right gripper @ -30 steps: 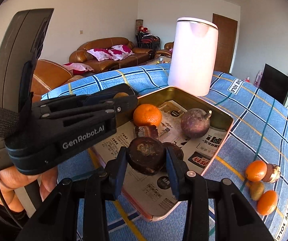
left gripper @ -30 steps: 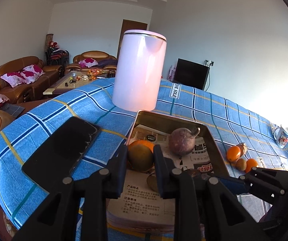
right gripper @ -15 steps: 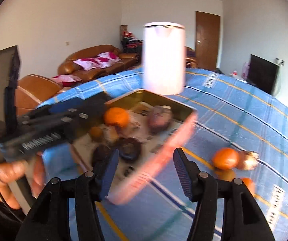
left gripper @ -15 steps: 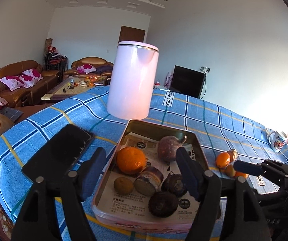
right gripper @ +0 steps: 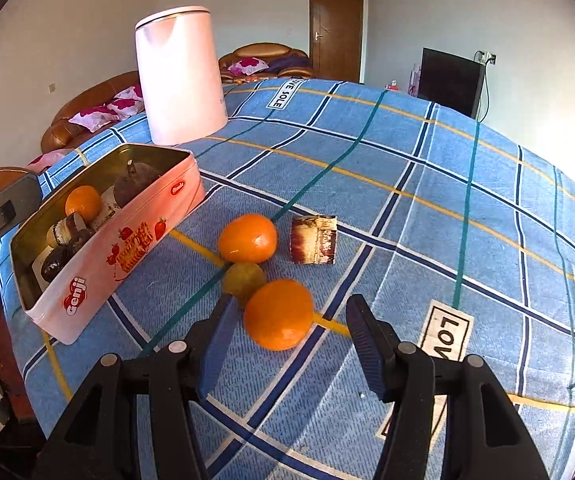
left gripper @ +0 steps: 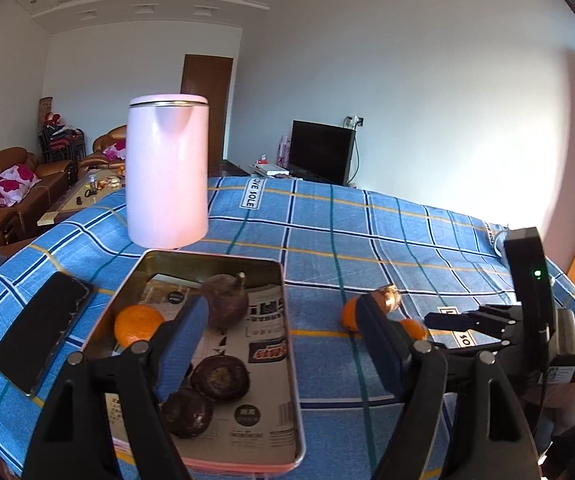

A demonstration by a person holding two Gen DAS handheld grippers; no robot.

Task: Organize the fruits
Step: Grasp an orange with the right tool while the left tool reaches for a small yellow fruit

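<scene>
While the nearest orange (right gripper: pixel 278 314) is lying on the blue checked cloth (right gripper: pixel 427 184) of the worktop, the right gripper (right gripper: pixel 287 338) is hovering just over it, jaws standing partly apart with nothing pinched; the fruit is sitting at the mouth of the gap, closer to the left pad, not touched as far as can be told. A small greenish-brown fruit (right gripper: pixel 244 278) is touching that orange from behind. A second orange (right gripper: pixel 248 239) is lying just beyond it, and a short brown-and-cream cut piece (right gripper: pixel 313 240) is resting just beside that one, apart from it.

The pink tin (right gripper: pixel 135 248) is sitting to the left of this loose group, near but not touching. Inside it, an orange (left gripper: pixel 137 325), a round purplish fruit with a stem (left gripper: pixel 225 300) and two dark brown fruits (left gripper: pixel 220 378) are lying on printed paper (left gripper: pixel 265 320).

The left gripper (left gripper: pixel 283 344) is hanging above the tin's right rim, jaws opening wide and holding nothing; its left pad is over the tin's contents, its right pad over the cloth in front of the loose fruit.

A tall pale pink kettle (left gripper: pixel 167 172) is standing upright just behind the tin. A black phone (left gripper: pixel 43 334) is lying flat to the tin's left. A dark television (left gripper: pixel 321 152) is standing against the far wall; brown sofas (left gripper: pixel 3 188) are showing off to the left.
</scene>
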